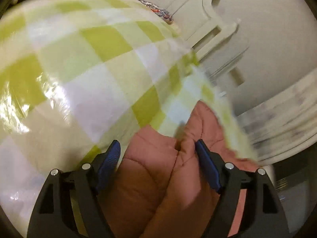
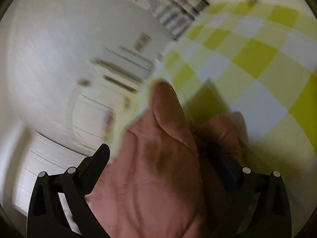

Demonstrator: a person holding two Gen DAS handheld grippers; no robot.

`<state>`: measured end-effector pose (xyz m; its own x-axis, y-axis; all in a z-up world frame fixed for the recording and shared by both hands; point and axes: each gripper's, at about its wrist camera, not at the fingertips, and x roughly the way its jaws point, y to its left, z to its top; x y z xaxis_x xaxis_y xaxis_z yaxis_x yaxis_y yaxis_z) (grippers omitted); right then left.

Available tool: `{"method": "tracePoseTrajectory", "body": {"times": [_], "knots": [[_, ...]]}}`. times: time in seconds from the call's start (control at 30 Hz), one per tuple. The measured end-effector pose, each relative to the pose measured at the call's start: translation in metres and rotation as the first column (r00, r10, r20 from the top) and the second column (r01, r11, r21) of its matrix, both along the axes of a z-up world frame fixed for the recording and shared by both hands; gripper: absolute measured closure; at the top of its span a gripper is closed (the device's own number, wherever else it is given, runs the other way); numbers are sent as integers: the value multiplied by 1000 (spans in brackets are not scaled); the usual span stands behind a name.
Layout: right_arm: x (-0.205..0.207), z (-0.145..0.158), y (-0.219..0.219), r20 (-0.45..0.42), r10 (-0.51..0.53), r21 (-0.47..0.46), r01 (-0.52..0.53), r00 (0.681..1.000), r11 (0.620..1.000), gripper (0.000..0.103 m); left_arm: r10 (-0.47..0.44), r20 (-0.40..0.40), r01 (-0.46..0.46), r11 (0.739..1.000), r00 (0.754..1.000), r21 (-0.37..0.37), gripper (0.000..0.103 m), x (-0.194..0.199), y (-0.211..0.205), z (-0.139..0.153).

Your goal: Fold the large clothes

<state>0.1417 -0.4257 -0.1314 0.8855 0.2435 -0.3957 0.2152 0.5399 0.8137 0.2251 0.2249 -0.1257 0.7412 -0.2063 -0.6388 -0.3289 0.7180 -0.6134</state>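
A pink quilted garment lies bunched at the edge of a table under a glossy green-and-white checked cloth. My left gripper stands open around a fold of it. The blue pads are set wide apart and the fabric sits loosely between them. In the right wrist view, the same pink garment rises in a ridge between the jaws of my right gripper, which is open wide. The fabric hides part of its right finger. The checked cloth fills the right side. Both views are motion-blurred.
The table edge with its frilled cloth hem runs diagonally beside the garment. Beyond it stand white panelled furniture and a white wall. A colourful patterned item lies at the far end of the table.
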Motion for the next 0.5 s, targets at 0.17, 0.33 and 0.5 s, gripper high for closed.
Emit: {"method": "tracePoseTrajectory", "body": {"times": [0.17,0.33,0.5], "knots": [[-11,43,21,-61,63,-316,-79,996,946,6,-87,98,70,983,991,169,21,-10,-11,44],[17,29,51,-302,129,-478,-267,945,837,60,-242,-35,243,931,970,272,55,11,-39,38],[-4,38,93,-279,92,-697,-268,956,665,90,-307,69,261,891,949,372,96,-12,-66,56]]}}
